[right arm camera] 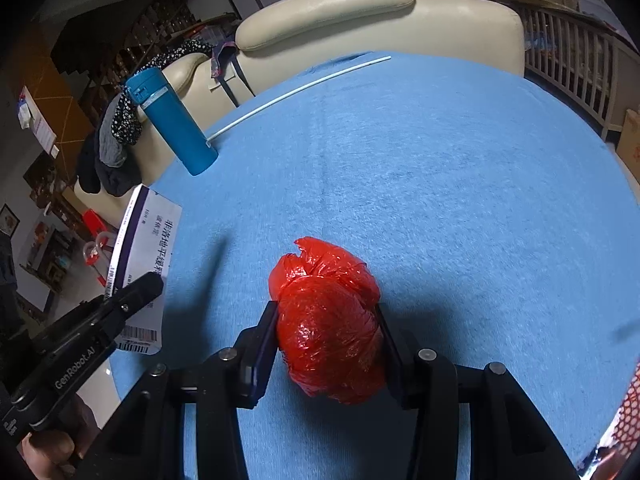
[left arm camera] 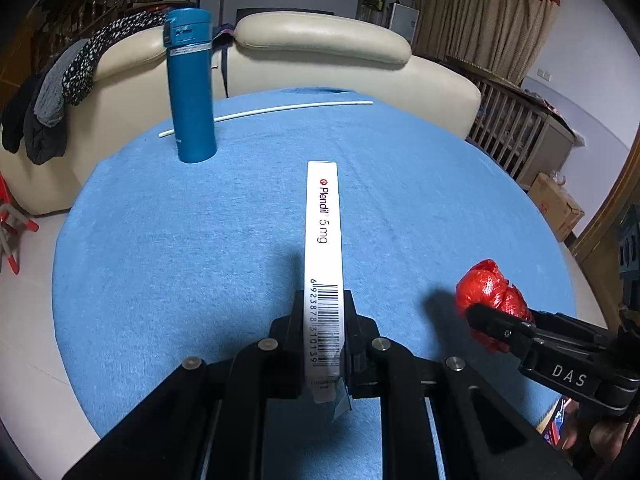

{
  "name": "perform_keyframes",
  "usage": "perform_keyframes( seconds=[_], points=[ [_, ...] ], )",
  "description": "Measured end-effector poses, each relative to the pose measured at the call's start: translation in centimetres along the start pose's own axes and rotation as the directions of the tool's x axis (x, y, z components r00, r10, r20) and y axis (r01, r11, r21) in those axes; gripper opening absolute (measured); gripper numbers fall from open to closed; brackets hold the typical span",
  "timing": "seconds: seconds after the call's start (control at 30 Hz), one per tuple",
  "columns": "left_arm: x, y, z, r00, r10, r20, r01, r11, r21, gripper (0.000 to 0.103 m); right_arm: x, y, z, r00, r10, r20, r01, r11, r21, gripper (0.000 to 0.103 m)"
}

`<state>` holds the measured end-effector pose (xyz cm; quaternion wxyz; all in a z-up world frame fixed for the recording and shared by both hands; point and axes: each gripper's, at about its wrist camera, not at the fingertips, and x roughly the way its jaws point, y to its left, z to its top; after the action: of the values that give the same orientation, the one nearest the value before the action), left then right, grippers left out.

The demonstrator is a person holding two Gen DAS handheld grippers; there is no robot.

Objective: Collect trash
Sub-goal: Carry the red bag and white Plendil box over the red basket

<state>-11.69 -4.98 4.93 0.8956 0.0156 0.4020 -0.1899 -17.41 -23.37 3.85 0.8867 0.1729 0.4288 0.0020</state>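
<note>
My left gripper (left arm camera: 325,312) is clamped on a flat white medicine box (left arm camera: 323,240), pinching its two broad faces near the barcode end. The box stands on edge between the jaws, its long axis running straight away from me toward the far side of the blue table (left arm camera: 180,240), the printed narrow edge turned up. I judge it light and stiff but hollow; thin card like this would crush or buckle if squeezed harder, and held by one end it could swing or slip. A hold nearer its middle would steady it.

My right gripper (right arm camera: 326,328) is closed around a crumpled red plastic bag (right arm camera: 326,320), one pad pressed into each side of the wad. It sits low over the near right part of the table, with its knotted or torn tip pointing to the far side. The bag looks soft, springy and slick, almost weightless; I would keep the squeeze across its thickest part so it cannot squirm out.

A blue bottle (left arm camera: 190,88) stands upright at the far left, with a thin white stick (left arm camera: 280,110) lying behind it.
</note>
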Motion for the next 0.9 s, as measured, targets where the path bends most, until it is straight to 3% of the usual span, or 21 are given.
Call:
perform_keyframes(
  seconds=[0.9],
  points=[
    [-5.3,-8.4,-1.8,0.995,-0.055,0.079,0.039,0.980,0.193,0.015,-10.1,-5.1,-4.5,0.985,-0.017,0.173,-0.002,0.994,0.110,0.049]
  ],
)
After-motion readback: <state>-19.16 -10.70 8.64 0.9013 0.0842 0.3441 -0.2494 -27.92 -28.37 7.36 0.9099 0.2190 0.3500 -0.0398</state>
